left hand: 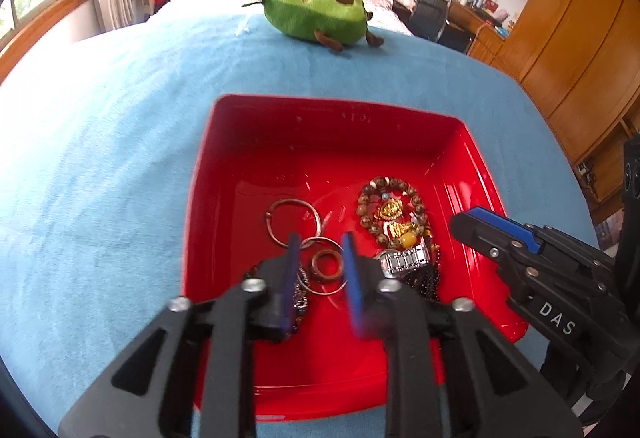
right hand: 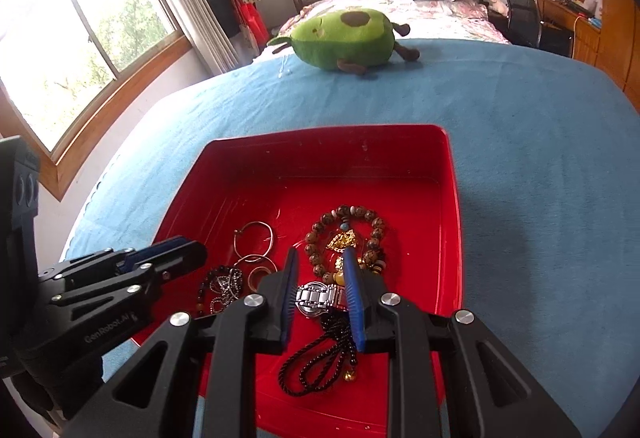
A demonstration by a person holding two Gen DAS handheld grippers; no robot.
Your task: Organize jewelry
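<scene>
Two grippers hang over a red tray (left hand: pixel 460 157) that rests on the blue blanket (left hand: pixel 100 157) of a bed. The left gripper (left hand: pixel 322 254) is parted a little, its blue pads to either side of a brown ring (left hand: pixel 327 265) and some thin metal hoops (left hand: pixel 294 222) on the tray floor; it holds nothing. The right gripper (right hand: pixel 319 278) is likewise partly open and holds nothing, poised above a silver watch (right hand: pixel 318 300). Beyond the watch lie a brown bead bracelet (right hand: pixel 374 234) and a gold pendant (right hand: pixel 342 240); a black bead necklace (right hand: pixel 320 362) lies nearer the camera. All the jewelry is inside the tray. A green avocado plush toy (right hand: pixel 344 39) lies farther up the bed.
</scene>
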